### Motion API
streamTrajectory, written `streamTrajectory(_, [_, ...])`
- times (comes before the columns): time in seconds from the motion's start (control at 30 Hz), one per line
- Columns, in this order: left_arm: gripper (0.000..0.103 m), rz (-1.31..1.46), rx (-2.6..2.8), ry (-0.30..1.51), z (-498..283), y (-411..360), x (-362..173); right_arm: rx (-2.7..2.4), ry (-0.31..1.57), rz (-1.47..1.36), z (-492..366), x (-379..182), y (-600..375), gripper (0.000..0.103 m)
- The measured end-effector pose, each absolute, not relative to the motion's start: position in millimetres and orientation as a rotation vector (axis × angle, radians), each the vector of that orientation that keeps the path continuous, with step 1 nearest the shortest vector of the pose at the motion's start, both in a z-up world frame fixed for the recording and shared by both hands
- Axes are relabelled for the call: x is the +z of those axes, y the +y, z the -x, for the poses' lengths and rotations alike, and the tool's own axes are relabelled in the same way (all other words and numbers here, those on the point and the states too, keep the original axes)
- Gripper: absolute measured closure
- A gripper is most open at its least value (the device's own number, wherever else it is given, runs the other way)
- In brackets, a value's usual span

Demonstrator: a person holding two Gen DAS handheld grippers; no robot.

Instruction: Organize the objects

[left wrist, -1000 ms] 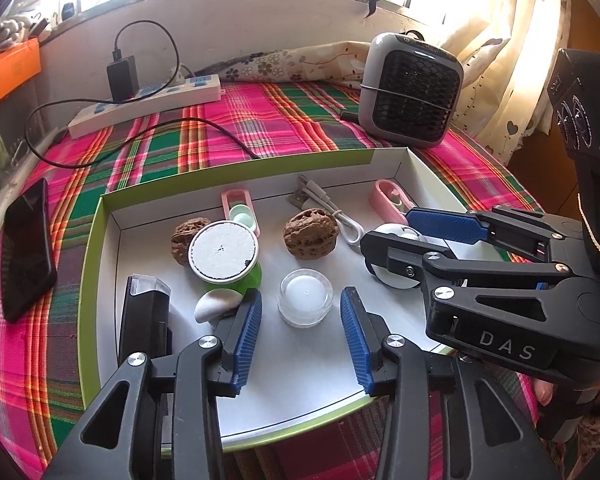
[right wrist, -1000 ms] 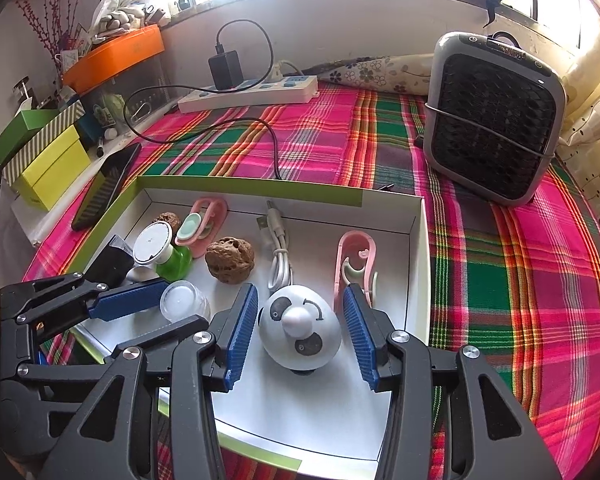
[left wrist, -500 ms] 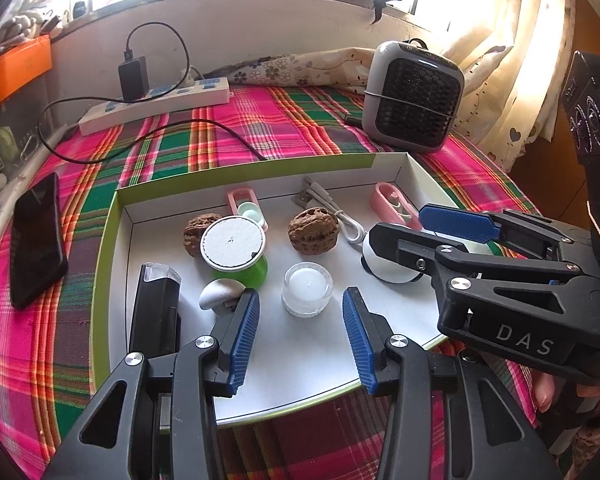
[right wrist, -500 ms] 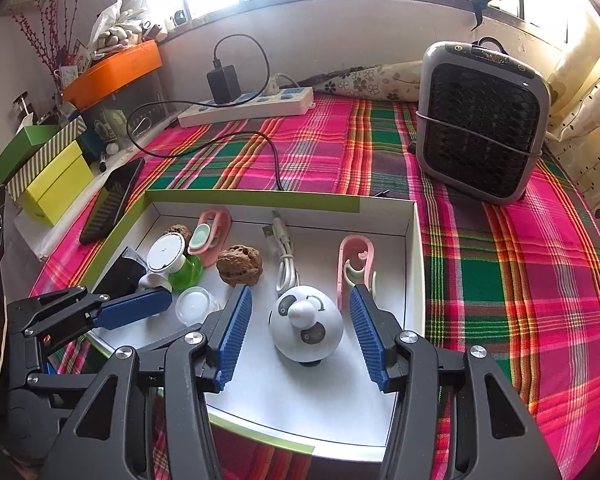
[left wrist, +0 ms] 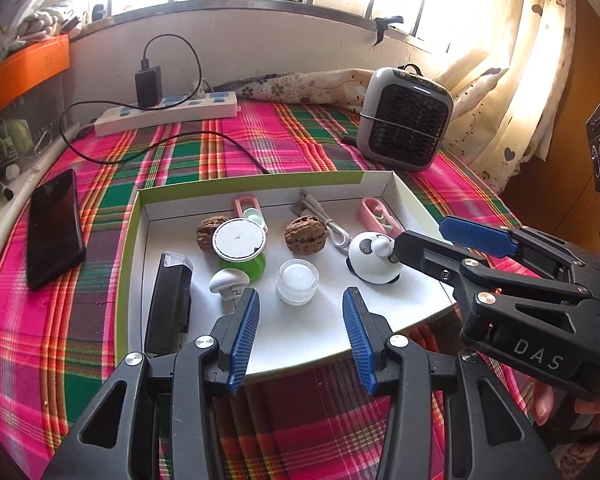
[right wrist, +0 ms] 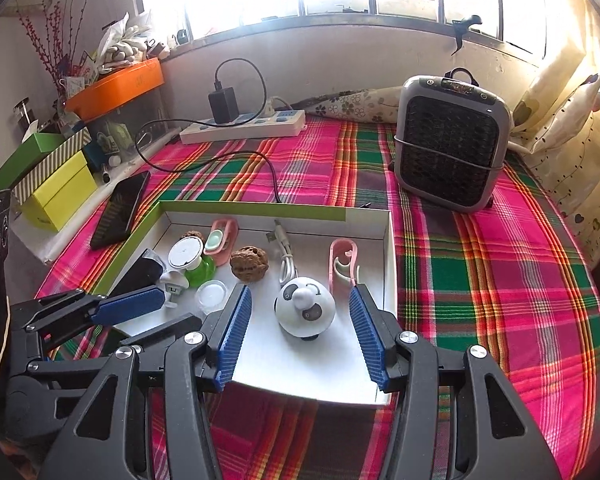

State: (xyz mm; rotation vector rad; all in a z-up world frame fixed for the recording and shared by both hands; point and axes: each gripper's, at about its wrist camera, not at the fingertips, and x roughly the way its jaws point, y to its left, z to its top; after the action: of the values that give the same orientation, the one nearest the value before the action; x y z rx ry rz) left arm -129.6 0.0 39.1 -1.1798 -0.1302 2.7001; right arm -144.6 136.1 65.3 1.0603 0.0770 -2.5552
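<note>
Both grippers, left [left wrist: 300, 330] and right [right wrist: 298, 330], have drawn back from the tray [right wrist: 374, 248] (fingers wide, empty).

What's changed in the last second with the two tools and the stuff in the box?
Both tools have pulled back toward the near edge of the box. The right tool was straddling the panda toy and now sits just short of it; the left tool has backed away from the candle. Both stayed open; nothing was gripped or let go. The objects in the box kept their places.
</note>
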Motion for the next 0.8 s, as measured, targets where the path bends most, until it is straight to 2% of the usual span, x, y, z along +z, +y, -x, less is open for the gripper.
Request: streamTrajectory(0.8, [0.061,1.182,2.765,-0.171,69.7,-9.0,40.8,-2.574,0.051,-1.057,83.4,66.9,141.4,0.051])
